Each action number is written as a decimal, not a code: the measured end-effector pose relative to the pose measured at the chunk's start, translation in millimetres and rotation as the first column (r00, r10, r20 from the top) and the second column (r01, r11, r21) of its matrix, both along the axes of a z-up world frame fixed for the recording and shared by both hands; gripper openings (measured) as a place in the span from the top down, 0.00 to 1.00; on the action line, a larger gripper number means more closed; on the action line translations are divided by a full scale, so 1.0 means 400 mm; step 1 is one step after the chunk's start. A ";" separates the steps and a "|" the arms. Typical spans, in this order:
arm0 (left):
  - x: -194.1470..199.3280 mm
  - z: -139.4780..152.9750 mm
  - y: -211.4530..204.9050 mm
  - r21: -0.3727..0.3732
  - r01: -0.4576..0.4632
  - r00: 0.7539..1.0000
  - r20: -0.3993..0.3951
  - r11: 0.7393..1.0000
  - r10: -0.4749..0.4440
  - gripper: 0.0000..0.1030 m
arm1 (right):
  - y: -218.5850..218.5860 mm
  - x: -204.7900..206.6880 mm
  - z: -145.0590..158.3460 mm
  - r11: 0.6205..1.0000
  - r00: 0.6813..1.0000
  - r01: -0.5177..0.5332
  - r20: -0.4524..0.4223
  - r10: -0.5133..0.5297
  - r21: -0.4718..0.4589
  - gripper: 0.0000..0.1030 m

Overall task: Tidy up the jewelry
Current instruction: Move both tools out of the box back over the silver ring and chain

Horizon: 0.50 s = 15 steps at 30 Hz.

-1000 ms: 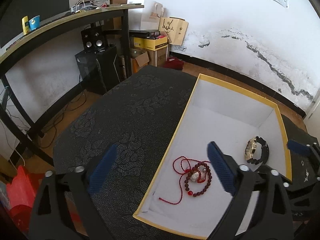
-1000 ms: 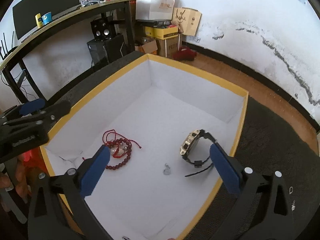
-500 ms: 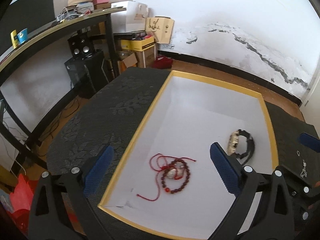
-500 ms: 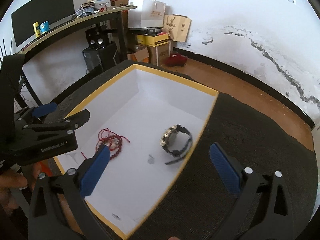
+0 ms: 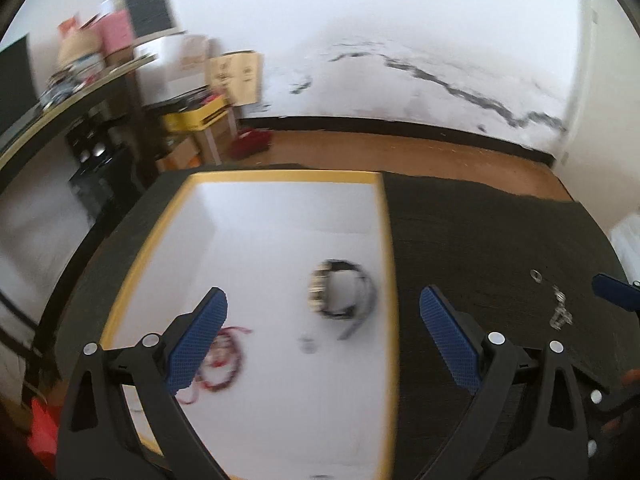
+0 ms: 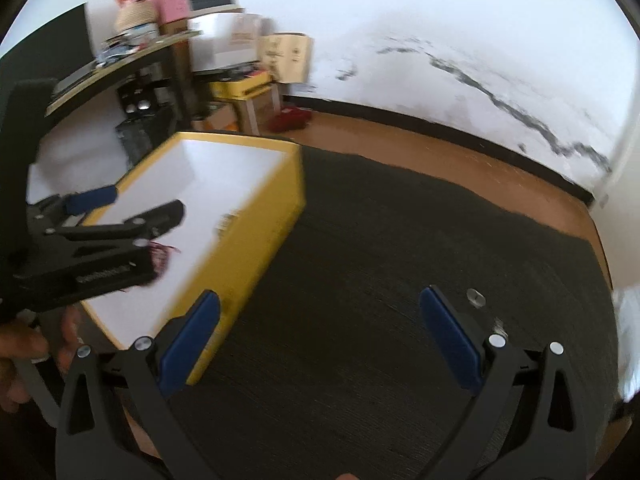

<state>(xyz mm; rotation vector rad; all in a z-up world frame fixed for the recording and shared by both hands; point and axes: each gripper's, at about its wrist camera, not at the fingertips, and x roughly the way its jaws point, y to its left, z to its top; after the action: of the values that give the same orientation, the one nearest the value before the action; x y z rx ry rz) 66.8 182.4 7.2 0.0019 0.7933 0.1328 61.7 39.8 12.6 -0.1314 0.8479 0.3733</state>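
Note:
A yellow-rimmed white box (image 5: pixel 388 216) sits on the black cloth table. In it lie a black and gold watch (image 5: pixel 340 290), a red bead bracelet with red cord (image 5: pixel 224 364) and a small silver piece (image 5: pixel 309 345). My left gripper (image 5: pixel 324 340) is open and empty above the box. On the cloth to the right lie a silver ring (image 5: pixel 535 275) and a silver chain piece (image 5: pixel 560 312). My right gripper (image 6: pixel 320 340) is open and empty over the bare cloth, right of the box (image 6: pixel 280 216); the ring (image 6: pixel 475 297) lies by its right finger.
The table (image 6: pixel 400 240) ends at a wood floor by a cracked white wall. A black desk (image 5: pixel 80 92) with clutter, boxes and speakers stands at the back left. The left gripper also shows in the right wrist view (image 6: pixel 100 236).
Both grippers have swung to the right. The left one now looks at the box's right side and the cloth beyond; the right one has left the box and is over the cloth.

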 end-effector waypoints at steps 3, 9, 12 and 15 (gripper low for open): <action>0.019 -0.013 -0.081 0.003 0.061 0.998 -0.009 0.998 -0.061 0.08 | -0.106 0.006 -0.026 0.996 0.996 0.084 -0.019 -0.084 -0.004 0.06; 0.059 -0.028 -0.249 0.015 0.164 0.986 -0.016 0.986 -0.163 0.08 | -0.289 -0.003 -0.072 0.978 0.977 0.206 -0.049 -0.206 -0.001 0.06; 0.081 -0.045 -0.333 0.008 0.216 0.976 -0.035 0.976 -0.216 0.08 | -0.361 -0.013 -0.094 0.970 0.968 0.242 -0.064 -0.243 -0.015 0.06; 0.108 -0.070 -0.408 0.006 0.250 0.967 -0.060 0.968 -0.249 0.08 | -0.426 -0.025 -0.103 0.962 0.959 0.274 -0.068 -0.274 -0.010 0.06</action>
<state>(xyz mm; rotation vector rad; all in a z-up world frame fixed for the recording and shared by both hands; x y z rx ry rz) 110.0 19.2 -20.8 0.1190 0.8446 -0.1016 51.9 -130.4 -28.8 -0.0003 0.9205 0.1175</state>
